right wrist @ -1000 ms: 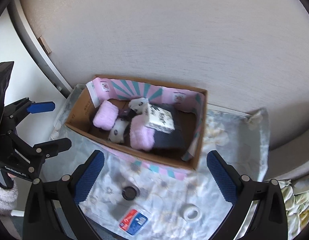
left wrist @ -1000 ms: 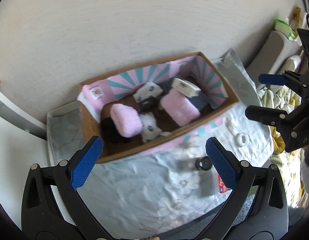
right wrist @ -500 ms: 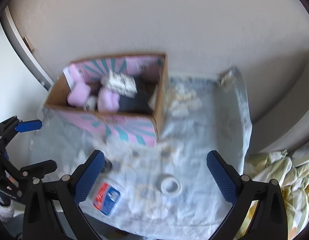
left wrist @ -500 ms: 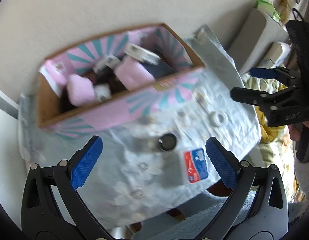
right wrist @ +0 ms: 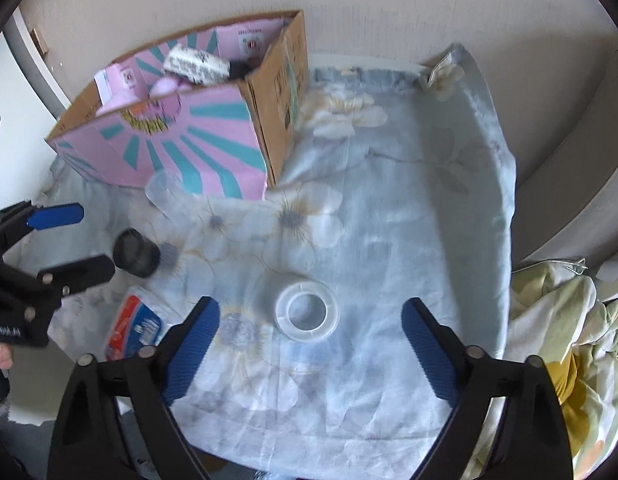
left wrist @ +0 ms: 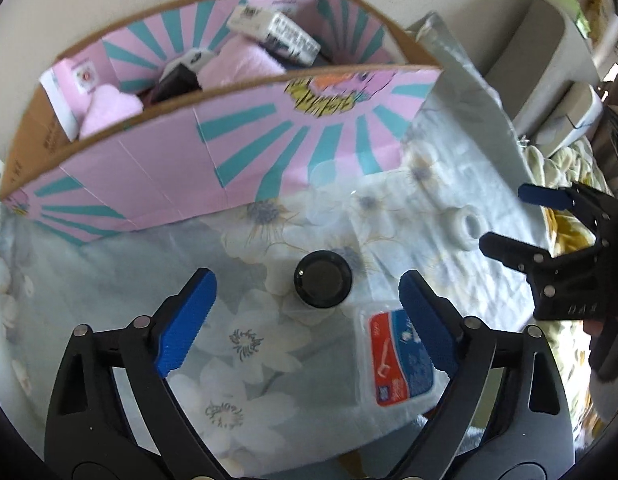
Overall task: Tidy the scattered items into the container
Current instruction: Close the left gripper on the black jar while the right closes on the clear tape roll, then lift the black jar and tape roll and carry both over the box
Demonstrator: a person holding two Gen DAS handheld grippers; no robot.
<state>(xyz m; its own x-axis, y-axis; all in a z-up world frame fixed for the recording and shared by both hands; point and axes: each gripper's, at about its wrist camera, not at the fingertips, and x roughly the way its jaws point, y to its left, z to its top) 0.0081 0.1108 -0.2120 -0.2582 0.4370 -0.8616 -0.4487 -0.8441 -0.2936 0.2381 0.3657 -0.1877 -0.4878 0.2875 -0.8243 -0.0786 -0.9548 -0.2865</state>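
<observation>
cardboard box (left wrist: pixel 213 136), pink and teal sunburst print on its walls, sits at 11 o'clock on the floral cloth (right wrist: pixel 389 184), close to the wall. inside: fluffy pink rolls (left wrist: pixel 245 62), a white printed carton (left wrist: pixel 273 32) lying tilted on top, something dark between them.

open cloth runs from the box's right end to the table's far right edge at 2 o'clock, nothing on it in the right wrist view. cloth's near edge drops off just behind both tools.

loose items, all outside the box:
- black round cap (left wrist: pixel 323 280), glossy, cylindrical, just ahead of the left gripper (left wrist: pixel 305 308), lined up between its fingers, not touched.
- flat plastic pack (left wrist: pixel 397 360), red and blue label, near the cloth's front edge, at 4 o'clock from the cap; right blue pad overlaps it in view, contact unclear.
- clear tape ring (right wrist: pixel 307 312), translucent, lying flat, centred just ahead of the right gripper (right wrist: pixel 311 348), apart from both pads.

both tools spread wide, holding nothing, tilted down toward the cloth. ribbed blue pads (right wrist: pixel 193 344), black frames.
</observation>
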